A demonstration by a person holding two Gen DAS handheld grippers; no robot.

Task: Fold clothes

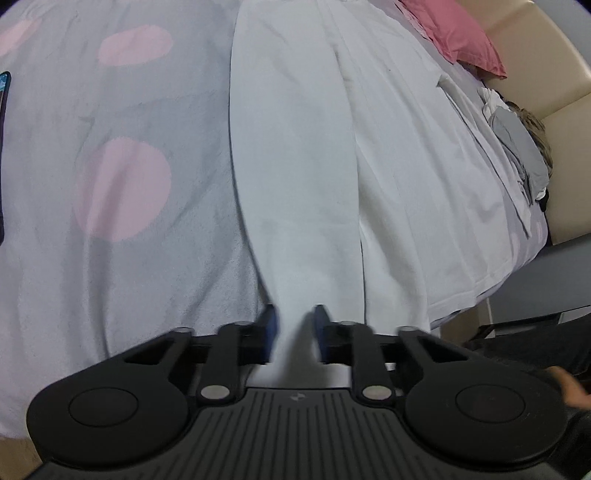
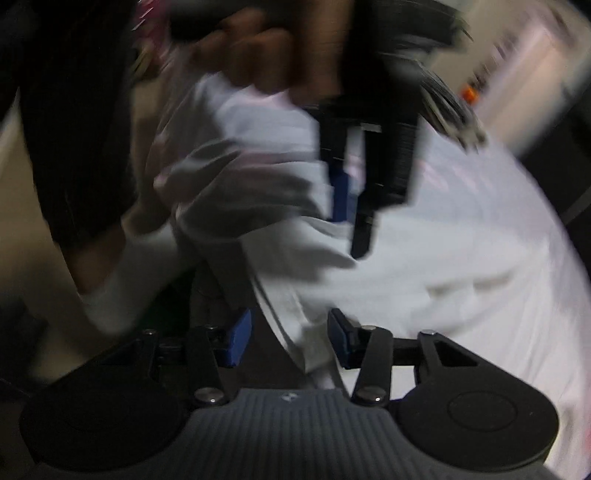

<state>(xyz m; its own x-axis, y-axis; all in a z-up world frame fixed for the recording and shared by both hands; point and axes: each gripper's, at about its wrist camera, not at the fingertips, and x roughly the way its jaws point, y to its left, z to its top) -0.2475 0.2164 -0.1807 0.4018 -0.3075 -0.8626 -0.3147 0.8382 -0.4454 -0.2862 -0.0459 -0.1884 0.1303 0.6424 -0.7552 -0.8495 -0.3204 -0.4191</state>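
On the bed, spread with a grey cover bearing large pink dots, a white garment lies lengthwise. One long, narrow part of it runs from the far end of the bed toward the near edge, and the wider body of the cloth lies beside it toward the right edge, where it hangs over the side. The left tool has its blue-padded fingers drawn close together on the near end of that narrow part, pinching the white cloth between them.

The right wrist view is heavily blurred. There the right tool has its fingers standing apart, with a fold of the white garment lying in the gap at the bed's edge; the pads do not appear to press on it. The left tool shows above it, pointing down onto the cloth, with the person's hand gripping its handle.

A pink pillow sits at the bed's far right corner, and a pile of grey and white clothes lies along the right edge against a beige headboard.
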